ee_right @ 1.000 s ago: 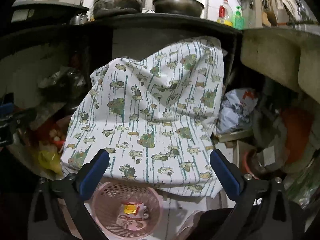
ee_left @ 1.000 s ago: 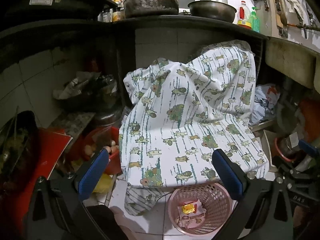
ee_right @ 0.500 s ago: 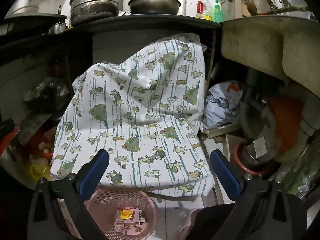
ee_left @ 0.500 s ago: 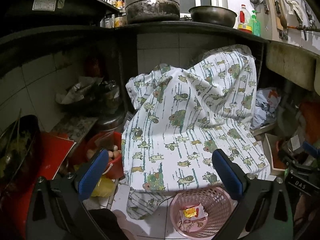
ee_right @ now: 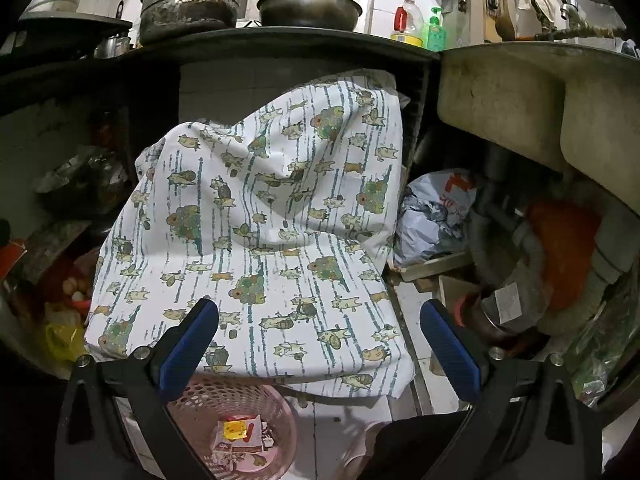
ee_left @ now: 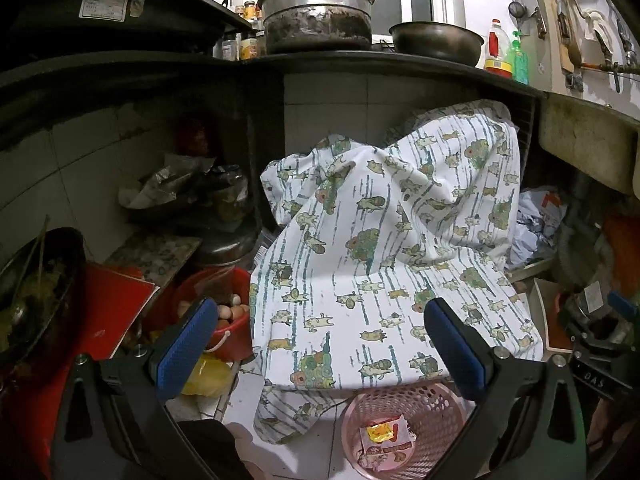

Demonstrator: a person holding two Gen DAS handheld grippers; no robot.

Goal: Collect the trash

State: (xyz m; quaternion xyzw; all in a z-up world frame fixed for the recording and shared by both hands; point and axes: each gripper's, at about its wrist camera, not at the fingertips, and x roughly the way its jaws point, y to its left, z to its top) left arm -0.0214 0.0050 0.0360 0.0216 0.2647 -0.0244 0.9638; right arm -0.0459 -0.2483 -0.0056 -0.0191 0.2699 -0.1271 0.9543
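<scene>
Left tongs and right tongs — both spread wide, holding nothing — hang above a pink perforated waste basket on the tiled floor, beneath the hem of a printed cloth. A red-and-yellow wrapper lies inside the basket, so collection appears at least partly done; no loose trash is plainly identifiable elsewhere.

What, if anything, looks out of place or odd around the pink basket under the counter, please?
The patterned cloth is draped loosely over something bulky beneath the counter, and its lower edge hangs over the rim of the pink basket, partly covering the opening. Wrappers already lie inside the basket. Nothing looks spilled.
</scene>
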